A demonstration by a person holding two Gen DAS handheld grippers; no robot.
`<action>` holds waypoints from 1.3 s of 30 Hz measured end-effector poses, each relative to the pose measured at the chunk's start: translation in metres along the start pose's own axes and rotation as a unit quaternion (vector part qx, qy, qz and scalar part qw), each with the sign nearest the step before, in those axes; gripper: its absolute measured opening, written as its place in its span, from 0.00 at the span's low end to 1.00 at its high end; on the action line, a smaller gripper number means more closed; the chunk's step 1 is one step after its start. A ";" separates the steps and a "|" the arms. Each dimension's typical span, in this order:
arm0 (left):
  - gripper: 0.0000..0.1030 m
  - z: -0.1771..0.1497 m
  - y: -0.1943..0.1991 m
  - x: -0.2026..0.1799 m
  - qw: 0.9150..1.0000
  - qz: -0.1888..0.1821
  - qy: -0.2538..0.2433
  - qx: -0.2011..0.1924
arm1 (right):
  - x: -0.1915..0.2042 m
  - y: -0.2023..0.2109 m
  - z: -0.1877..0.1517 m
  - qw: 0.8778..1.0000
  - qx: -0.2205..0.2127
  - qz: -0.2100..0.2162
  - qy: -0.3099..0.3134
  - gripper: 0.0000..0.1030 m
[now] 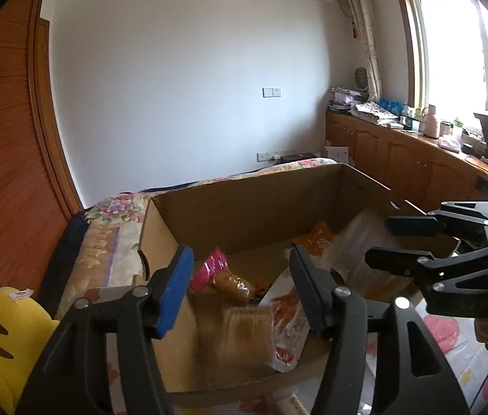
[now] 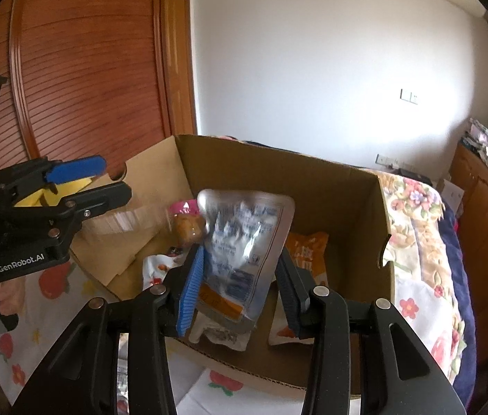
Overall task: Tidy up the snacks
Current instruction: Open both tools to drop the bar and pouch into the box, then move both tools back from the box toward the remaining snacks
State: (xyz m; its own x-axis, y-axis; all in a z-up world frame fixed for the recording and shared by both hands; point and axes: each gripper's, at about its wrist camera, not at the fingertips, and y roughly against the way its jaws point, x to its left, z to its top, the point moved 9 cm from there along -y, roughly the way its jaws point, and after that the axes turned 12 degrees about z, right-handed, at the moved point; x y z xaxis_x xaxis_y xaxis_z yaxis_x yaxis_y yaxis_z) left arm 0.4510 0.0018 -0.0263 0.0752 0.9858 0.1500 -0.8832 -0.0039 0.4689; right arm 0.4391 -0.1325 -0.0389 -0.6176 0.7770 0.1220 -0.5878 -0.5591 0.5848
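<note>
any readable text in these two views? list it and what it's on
"GenRobot.AI": white lettering on the body of the left gripper, seen from the right wrist view.
Silver pouch between the right gripper fingers: dense print, too blurred to read.
Orange packet in the cardboard box: large characters, blurred, unreadable.
White snack bag: red mark, unreadable.

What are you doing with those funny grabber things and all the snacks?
A person holds a grabber in each hand over a cardboard box on the bed. The right gripper has a silver snack pouch between its fingers, above the box. The left gripper is open and empty. A pink-topped bag and an orange packet already lie inside.
</note>
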 end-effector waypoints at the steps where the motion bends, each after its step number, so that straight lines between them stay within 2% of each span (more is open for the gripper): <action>1: 0.57 0.000 0.001 0.000 1.000 -0.001 0.002 0.001 | -0.001 0.000 -0.001 1.000 0.001 -0.002 -0.003 0.47; 8: 0.57 -0.008 0.030 0.001 1.000 -0.008 0.004 -0.008 | 0.005 0.016 0.000 1.000 -0.009 0.001 -0.011 0.47; 16: 0.57 -0.030 0.076 0.001 1.000 -0.009 -0.009 -0.017 | 0.035 0.071 -0.008 0.999 -0.030 0.006 -0.010 0.47; 20: 0.57 -0.046 0.092 -0.003 1.000 -0.010 -0.021 -0.012 | 0.048 0.087 -0.023 0.999 -0.029 0.007 -0.016 0.47; 25: 0.57 -0.068 0.103 0.000 1.000 -0.013 -0.013 0.005 | 0.061 0.095 -0.049 1.000 -0.020 0.004 -0.024 0.47; 32: 0.57 -0.105 0.109 0.004 0.999 -0.014 0.000 0.036 | 0.067 0.091 -0.090 0.999 0.003 0.005 -0.049 0.47; 39: 0.57 -0.137 0.113 -0.009 0.998 -0.014 -0.006 0.058 | 0.071 0.082 -0.126 0.997 0.023 0.013 -0.078 0.47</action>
State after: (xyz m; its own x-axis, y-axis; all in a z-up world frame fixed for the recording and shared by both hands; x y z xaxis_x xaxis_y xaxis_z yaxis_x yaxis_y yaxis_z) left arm 0.2874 0.0159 -0.0943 0.1053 0.9837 0.1456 -0.8207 0.0033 0.5714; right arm 0.2816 -0.1594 -0.0835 -0.5425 0.7993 0.2585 -0.5452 -0.5691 0.6155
